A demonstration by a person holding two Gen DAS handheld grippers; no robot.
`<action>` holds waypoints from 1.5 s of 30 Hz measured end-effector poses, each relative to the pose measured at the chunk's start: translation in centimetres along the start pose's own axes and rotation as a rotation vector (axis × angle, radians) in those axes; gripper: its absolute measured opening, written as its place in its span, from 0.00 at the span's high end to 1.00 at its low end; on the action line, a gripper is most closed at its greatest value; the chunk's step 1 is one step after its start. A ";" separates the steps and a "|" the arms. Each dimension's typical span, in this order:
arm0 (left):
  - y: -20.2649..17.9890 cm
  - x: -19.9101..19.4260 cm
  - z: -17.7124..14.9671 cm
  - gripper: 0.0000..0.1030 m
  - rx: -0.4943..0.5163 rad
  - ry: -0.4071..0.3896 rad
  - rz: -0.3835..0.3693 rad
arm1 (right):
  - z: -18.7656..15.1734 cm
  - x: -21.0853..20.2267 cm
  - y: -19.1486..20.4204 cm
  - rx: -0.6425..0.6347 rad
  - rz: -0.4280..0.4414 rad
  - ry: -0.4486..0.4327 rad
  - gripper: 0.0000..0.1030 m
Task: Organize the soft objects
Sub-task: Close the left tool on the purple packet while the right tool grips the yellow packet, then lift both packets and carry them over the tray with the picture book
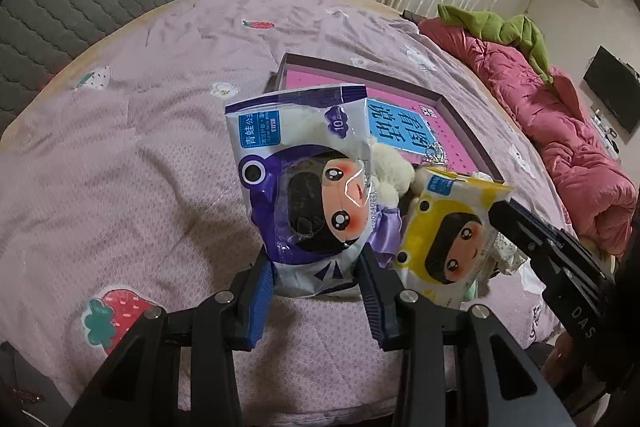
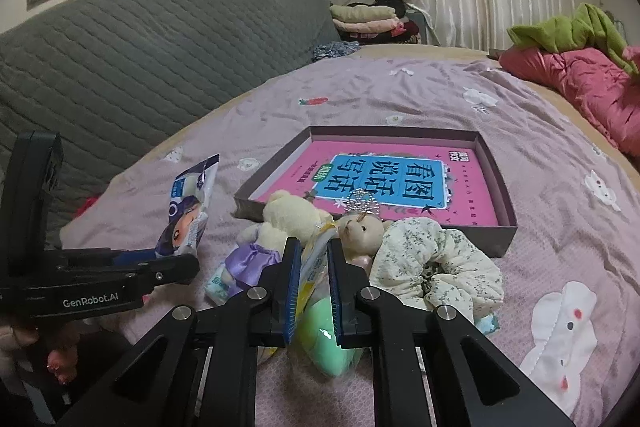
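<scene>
right now my left gripper clamps the bottom edge of the purple tissue pack, lifted upright above the lilac bedsheet. my right gripper pinches the yellow tissue pack by its top, beside the plush bear and floral scrunchie. both packs hover near the front edge of the shallow box, which holds a pink book.

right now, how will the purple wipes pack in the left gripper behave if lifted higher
The purple wipes pack probably flexes: its film wrapper looks crinkled. Held only at its bottom edge by the left gripper, it may droop. The glossy film could slip.
</scene>
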State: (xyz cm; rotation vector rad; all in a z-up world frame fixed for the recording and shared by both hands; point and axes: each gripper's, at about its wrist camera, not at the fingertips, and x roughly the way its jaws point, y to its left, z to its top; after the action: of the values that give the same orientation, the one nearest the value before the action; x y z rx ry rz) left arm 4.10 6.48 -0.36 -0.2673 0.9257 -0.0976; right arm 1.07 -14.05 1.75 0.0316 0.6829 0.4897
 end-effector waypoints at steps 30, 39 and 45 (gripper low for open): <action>0.6 0.6 0.1 0.60 -0.032 0.012 -0.015 | -0.7 3.3 1.1 -0.066 0.018 0.098 0.88; 0.5 0.3 0.0 0.60 -0.035 0.000 -0.024 | -0.6 0.2 3.8 -0.240 -0.087 -0.010 0.88; 0.1 -0.2 0.3 0.60 -0.025 -0.018 -0.023 | -0.4 -1.0 5.4 -0.353 -0.142 -0.082 0.88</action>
State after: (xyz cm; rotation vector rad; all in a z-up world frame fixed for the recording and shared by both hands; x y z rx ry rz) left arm 4.20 6.68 -0.08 -0.3011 0.9069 -0.1046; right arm -2.14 -9.81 3.02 -0.3252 0.5075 0.4631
